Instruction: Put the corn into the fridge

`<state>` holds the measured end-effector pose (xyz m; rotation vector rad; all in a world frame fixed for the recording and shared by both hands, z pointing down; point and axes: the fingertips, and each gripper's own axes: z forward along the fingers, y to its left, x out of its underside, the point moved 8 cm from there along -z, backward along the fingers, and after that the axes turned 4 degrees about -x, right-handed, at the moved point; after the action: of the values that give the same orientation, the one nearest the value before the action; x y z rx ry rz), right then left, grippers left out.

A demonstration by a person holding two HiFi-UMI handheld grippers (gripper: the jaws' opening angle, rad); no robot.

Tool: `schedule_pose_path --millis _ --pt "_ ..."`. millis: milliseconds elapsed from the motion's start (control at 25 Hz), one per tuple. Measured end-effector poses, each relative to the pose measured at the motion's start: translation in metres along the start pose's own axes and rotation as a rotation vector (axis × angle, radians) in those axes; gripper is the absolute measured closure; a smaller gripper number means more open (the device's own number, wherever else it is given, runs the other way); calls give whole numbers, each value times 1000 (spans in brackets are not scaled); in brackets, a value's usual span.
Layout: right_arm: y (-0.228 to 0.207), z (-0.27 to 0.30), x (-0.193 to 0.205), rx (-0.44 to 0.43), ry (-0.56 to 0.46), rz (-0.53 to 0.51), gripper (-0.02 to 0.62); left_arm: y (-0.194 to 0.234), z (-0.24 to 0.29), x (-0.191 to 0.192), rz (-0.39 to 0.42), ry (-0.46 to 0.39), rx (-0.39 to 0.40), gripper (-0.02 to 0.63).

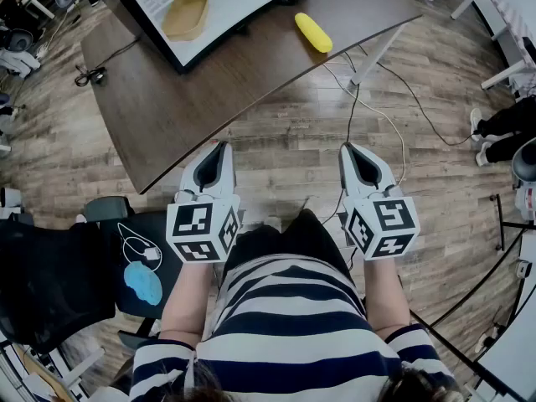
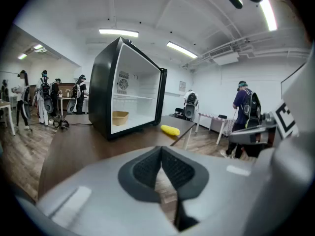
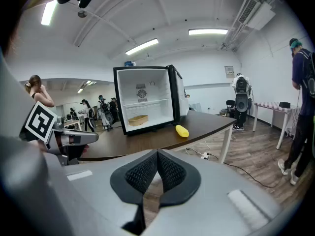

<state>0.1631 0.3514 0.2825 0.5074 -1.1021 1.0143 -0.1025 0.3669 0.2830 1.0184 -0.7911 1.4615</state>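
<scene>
A yellow corn (image 1: 313,32) lies on the dark wooden table (image 1: 209,90), near its right edge; it shows as corn (image 2: 170,130) and corn (image 3: 182,131) in the gripper views too. Behind it stands a small black fridge (image 3: 145,98) with its door open and a tan basket (image 1: 186,15) inside. My left gripper (image 1: 219,151) and right gripper (image 1: 350,152) hover side by side over the floor, short of the table and well back from the corn. Both are shut with nothing between the pads.
A black chair (image 1: 59,275) with a blue item and a cable sits at my left. Cables (image 1: 377,99) trail over the wood floor under the table's right end. Several people (image 2: 49,100) stand across the room, and one person (image 3: 301,107) is at the right.
</scene>
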Motion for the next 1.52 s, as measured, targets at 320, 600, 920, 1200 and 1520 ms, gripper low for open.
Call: schedule_pose_path --millis 320,600,920,1200,1520 --pt "-29 10 -8 9 -7 21 603 -15 26 -10 -25 -1 25 606" --pt "-66 22 -16 -2 0 36 603 -39 59 -23 -30 4 37 606" --pt "-112 36 -24 -43 7 46 603 -75 98 -33 -30 20 43 606" --pt "-140 45 -26 -92 26 34 603 -102 117 -38 -39 33 19 606" --pt "-158 63 -28 -167 19 19 603 -118 119 -38 -48 38 -36 606"
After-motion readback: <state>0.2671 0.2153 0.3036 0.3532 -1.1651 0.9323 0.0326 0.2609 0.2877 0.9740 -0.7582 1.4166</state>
